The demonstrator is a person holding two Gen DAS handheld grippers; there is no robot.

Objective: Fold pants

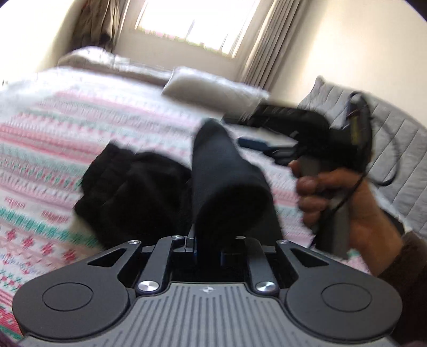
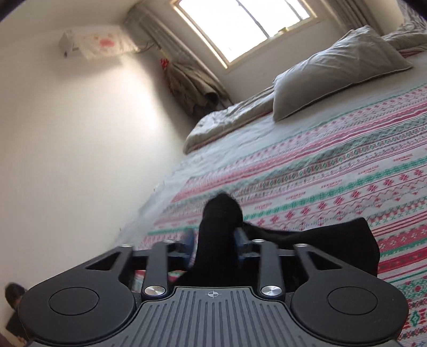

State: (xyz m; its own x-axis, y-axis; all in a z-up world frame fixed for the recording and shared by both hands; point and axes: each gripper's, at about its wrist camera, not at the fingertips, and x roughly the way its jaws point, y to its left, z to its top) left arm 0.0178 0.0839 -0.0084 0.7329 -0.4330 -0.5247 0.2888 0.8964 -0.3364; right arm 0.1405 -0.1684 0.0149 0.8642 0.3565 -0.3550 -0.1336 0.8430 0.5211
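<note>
Both tools clamp black pants: the left tool (image 1: pixel 206 240) holds fabric whose bulk (image 1: pixel 133 186) trails toward 10 o'clock over the bed (image 1: pixel 53 128), and the right tool (image 2: pixel 213 240) holds fabric draping toward 3 o'clock.

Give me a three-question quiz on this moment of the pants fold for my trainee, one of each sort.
1. True or false: the left gripper is shut on black pants fabric.
2. Multiple choice: what lies under the pants? A) a bare wooden floor B) a patterned bedspread C) a glass table
3. Fill in: in the right wrist view, the right gripper clamps a fold of black fabric, and a white ____ lies on the bed toward the window.

Key: 1 true; 2 B; 3 pillow
</note>
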